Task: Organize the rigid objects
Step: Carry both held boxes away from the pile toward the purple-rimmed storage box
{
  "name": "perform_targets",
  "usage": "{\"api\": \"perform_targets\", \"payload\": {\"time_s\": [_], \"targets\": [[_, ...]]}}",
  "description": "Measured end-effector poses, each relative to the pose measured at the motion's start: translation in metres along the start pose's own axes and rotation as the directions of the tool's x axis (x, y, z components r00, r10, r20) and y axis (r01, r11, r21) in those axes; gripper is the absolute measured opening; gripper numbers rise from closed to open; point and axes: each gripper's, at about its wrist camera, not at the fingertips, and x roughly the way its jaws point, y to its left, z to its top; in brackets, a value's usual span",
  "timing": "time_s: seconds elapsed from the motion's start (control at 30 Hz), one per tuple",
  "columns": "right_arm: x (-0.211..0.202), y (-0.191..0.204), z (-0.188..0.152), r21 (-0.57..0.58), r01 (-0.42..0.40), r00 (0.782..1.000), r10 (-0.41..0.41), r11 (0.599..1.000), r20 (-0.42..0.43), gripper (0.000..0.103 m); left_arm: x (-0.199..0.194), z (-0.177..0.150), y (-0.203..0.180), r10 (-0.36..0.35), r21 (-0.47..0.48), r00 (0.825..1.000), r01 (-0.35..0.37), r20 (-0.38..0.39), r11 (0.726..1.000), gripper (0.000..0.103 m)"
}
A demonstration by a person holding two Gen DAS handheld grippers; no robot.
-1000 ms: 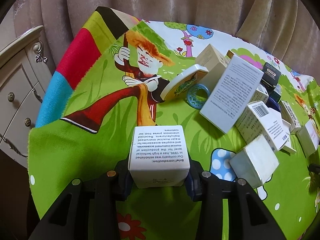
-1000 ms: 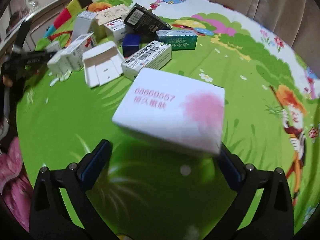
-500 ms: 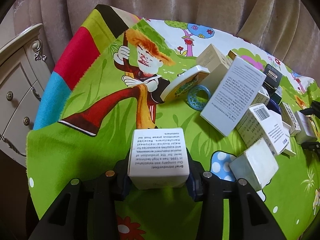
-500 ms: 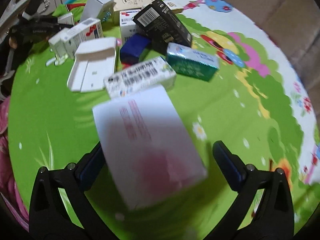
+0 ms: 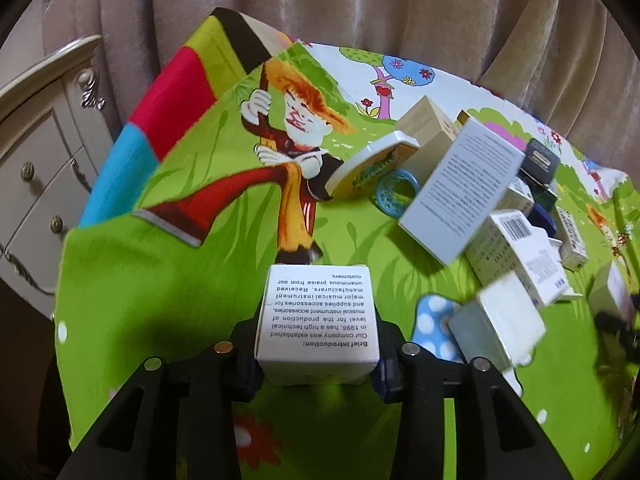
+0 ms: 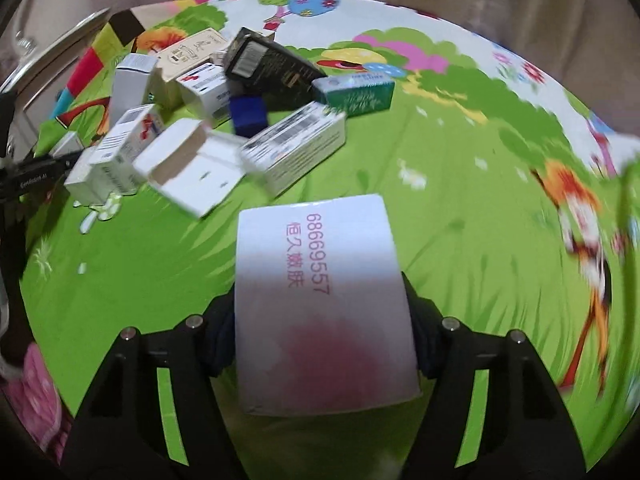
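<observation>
My left gripper (image 5: 318, 364) is shut on a small white box with upside-down black text (image 5: 318, 314), held low over the cartoon-print cloth (image 5: 192, 280). My right gripper (image 6: 320, 336) is shut on a flat white box with pink print and a pink blotch (image 6: 320, 300), held lengthwise between the jaws above the cloth (image 6: 460, 208). A pile of several boxes lies to the right in the left wrist view (image 5: 464, 184) and at the upper left in the right wrist view (image 6: 224, 120).
A cream dresser with drawers (image 5: 36, 184) stands left of the cloth. Beige curtains (image 5: 360, 4) hang behind. A blue ring (image 5: 396, 190) and an oval white tin (image 5: 372, 168) lie by the pile. Pink fabric (image 6: 36, 392) shows at lower left.
The right gripper has closed on the flat white box, which turned from crosswise to lengthwise between the jaws. The left gripper still holds its box, nearly still.
</observation>
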Motion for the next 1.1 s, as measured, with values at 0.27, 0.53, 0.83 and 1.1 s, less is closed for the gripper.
{"api": "perform_targets", "payload": {"time_s": [0.27,0.53,0.83,1.1], "targets": [[-0.027,0.06,-0.034,0.052,-0.016,0.999,0.014,0.999,0.045,0.071,-0.034,-0.036,-0.009,0.024,0.043,1.0,-0.024,-0.001,0.999,0.042],[-0.031,0.092,-0.046,0.011,-0.036,0.999,0.035,0.999,0.036,0.071,-0.061,-0.057,-0.025,-0.009,0.087,1.0,0.009,0.004,0.996,0.042],[-0.052,0.089,-0.065,0.077,-0.072,0.996,0.068,0.994,0.053,0.071,-0.087,-0.067,-0.052,-0.055,0.146,0.998,0.051,0.021,0.988,0.042],[-0.095,0.086,-0.083,0.075,-0.032,0.995,0.025,0.997,0.1,0.071,-0.112,-0.077,-0.081,-0.089,0.23,0.996,0.079,0.033,0.97,0.042]]}}
